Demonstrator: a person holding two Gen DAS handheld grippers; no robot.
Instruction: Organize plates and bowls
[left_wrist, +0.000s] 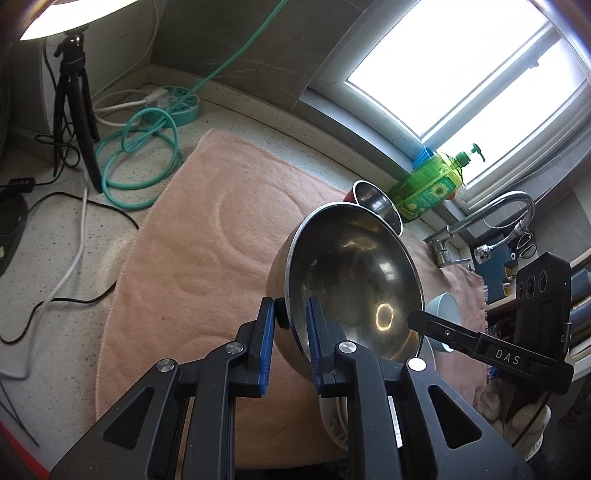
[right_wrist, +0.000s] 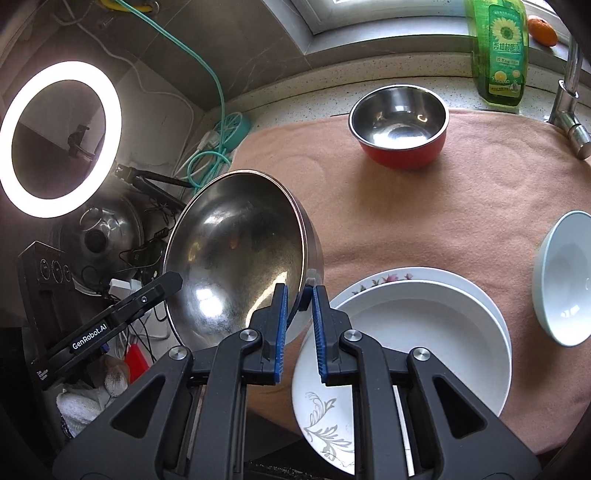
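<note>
both tongs grasp one large, round stainless steel bowl by opposite sides of its rim and hold it tilted in the air above the pink towel that covers the speckled counter. the left tongs are clenched on the rim with one blue pad inside the bowl and one outside; the right tongs pinch the far rim the same way. just beside the raised bowl, on the towel, lies a stack of white plates, some with flower prints. a small red bowl with a steel inside stands further back near the green soap bottle. a pale blue bowl with a white inside rests at the towel's right edge.
</note>
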